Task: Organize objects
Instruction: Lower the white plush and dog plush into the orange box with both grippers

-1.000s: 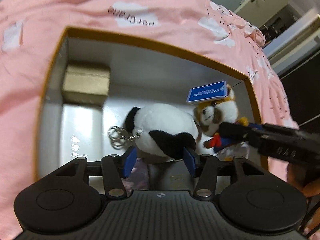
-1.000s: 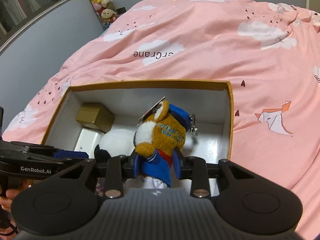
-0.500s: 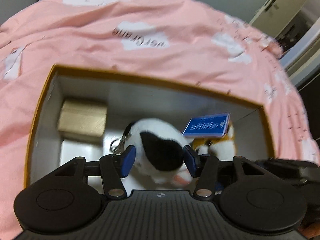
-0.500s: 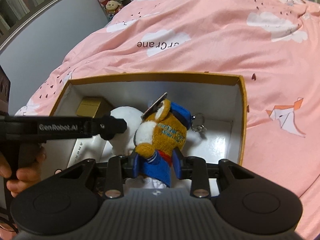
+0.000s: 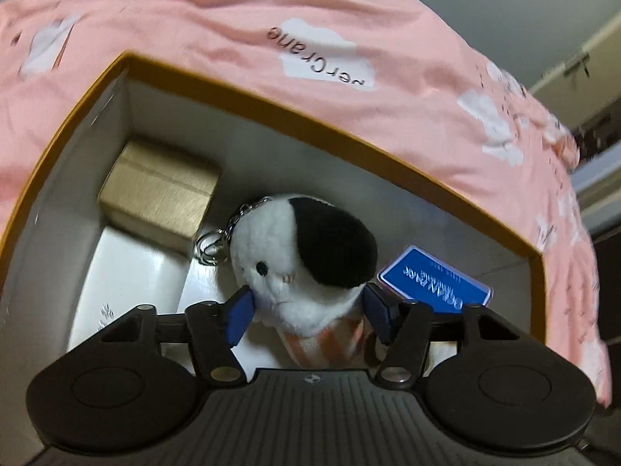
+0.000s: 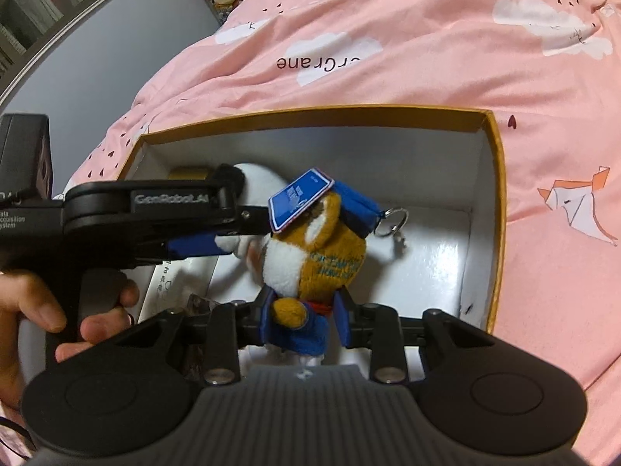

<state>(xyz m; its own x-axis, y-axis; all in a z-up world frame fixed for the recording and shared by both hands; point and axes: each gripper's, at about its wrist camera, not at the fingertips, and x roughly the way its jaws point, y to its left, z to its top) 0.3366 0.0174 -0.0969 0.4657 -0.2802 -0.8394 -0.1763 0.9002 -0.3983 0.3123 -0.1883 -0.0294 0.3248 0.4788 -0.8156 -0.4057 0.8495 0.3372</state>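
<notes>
My left gripper (image 5: 308,316) is shut on a black-and-white plush keychain (image 5: 306,260) and holds it upright inside the gold-rimmed white box (image 5: 349,143). My right gripper (image 6: 304,320) is shut on a brown plush dog in blue clothes (image 6: 314,256) with a blue tag (image 6: 300,198), also inside the box (image 6: 498,209). In the right wrist view the left gripper (image 6: 190,246) reaches in from the left, with the black-and-white plush (image 6: 256,182) just behind the dog. The dog's blue tag (image 5: 434,285) shows at the right in the left wrist view.
A small gold box (image 5: 159,190) sits in the box's far left corner, on a flat white box (image 5: 136,268). The box lies on a pink bedspread (image 6: 427,39) with cloud prints. A grey wall and shelf (image 6: 58,11) stand at the left.
The left gripper has lifted and turned the black-and-white plush upright, its face now toward the camera. The right gripper has kept its hold on the dog and moved closer to the left gripper.
</notes>
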